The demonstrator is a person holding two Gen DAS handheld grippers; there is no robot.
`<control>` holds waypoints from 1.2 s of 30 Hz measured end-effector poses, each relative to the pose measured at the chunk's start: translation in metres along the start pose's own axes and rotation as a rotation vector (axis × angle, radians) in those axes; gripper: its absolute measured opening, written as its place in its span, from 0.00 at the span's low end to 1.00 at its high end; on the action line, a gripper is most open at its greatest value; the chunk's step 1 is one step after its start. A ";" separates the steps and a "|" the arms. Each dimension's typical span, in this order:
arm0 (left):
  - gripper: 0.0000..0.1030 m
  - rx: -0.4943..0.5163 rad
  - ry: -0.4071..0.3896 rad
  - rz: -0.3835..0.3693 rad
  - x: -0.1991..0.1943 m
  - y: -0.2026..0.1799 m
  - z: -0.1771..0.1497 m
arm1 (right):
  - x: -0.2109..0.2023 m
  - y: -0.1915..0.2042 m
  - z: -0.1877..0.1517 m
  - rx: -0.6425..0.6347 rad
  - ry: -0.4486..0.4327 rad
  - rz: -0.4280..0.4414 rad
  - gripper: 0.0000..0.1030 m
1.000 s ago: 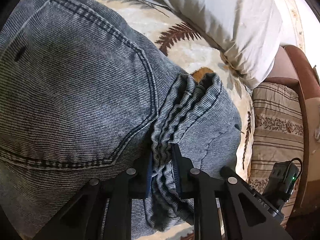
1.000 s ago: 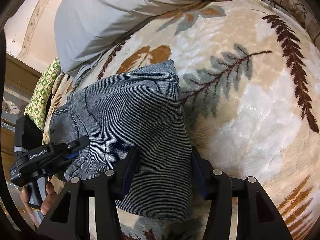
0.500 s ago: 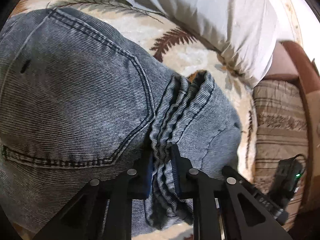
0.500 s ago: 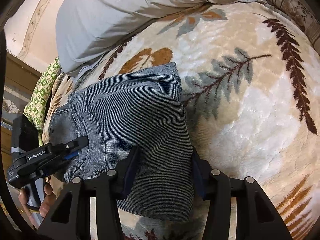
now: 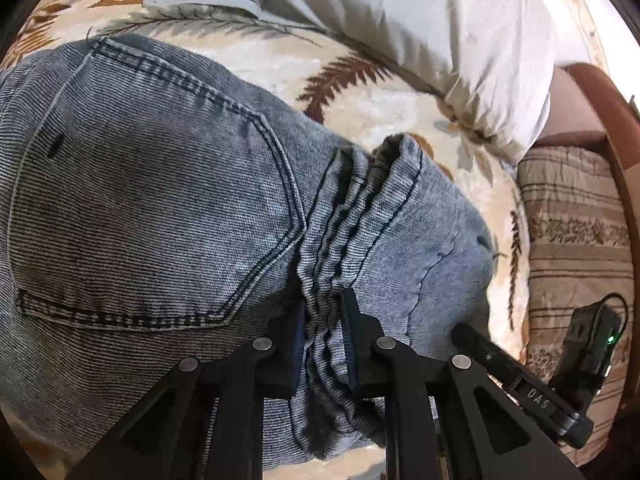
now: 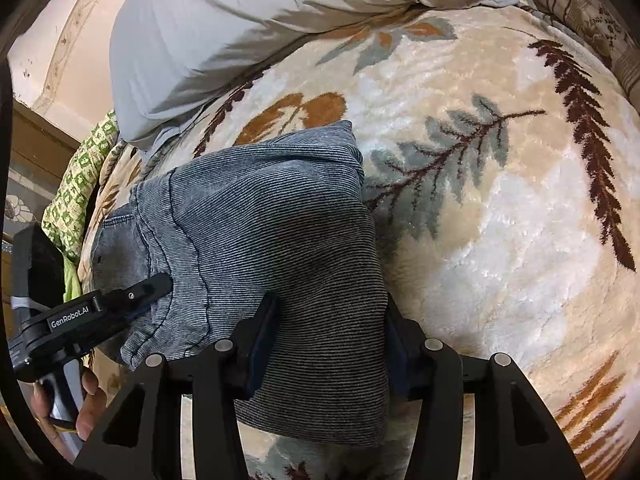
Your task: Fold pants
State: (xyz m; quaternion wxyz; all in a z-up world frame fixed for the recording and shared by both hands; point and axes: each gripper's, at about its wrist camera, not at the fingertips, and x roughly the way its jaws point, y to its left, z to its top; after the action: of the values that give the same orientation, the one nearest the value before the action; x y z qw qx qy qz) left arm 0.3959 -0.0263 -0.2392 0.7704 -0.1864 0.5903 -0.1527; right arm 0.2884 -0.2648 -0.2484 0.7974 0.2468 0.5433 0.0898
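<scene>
Grey-blue jeans (image 5: 152,200) lie folded on a cream leaf-patterned blanket (image 5: 372,112); a back pocket faces up at left. My left gripper (image 5: 322,320) is shut on the bunched leg hems (image 5: 360,216) of the jeans. In the right wrist view the folded jeans (image 6: 260,220) fill the lower left. My right gripper (image 6: 330,320) straddles the thick folded edge, with both pads against the denim. The left gripper (image 6: 132,296) also shows there at the far left, hand-held.
A pale grey pillow (image 5: 400,12) lies along the far side of the bed and shows in the right wrist view (image 6: 224,24). A striped cushion (image 5: 576,240) and brown bed frame (image 5: 600,96) are at right. A green patterned cloth (image 6: 80,184) lies at left.
Both grippers have kept their hold on the jeans. The left camera has drawn back a little, so more pillow and blanket show above the jeans. The right view has barely shifted.
</scene>
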 end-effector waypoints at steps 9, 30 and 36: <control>0.33 0.006 -0.060 0.001 -0.034 -0.002 -0.022 | -0.016 0.000 -0.018 0.079 -0.090 -0.018 0.55; 0.61 -0.013 -0.293 0.128 -0.129 0.048 -0.132 | -0.094 0.080 -0.099 -0.051 -0.258 -0.026 0.82; 0.61 0.039 -0.386 0.213 -0.150 0.051 -0.128 | -0.094 0.102 -0.089 -0.048 -0.251 -0.029 0.82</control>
State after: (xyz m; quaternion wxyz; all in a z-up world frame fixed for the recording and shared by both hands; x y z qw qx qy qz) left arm 0.2346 0.0737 -0.1646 0.8843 -0.1336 0.4452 -0.0432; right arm 0.1831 -0.1889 -0.1470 0.8660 0.2292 0.4404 0.0598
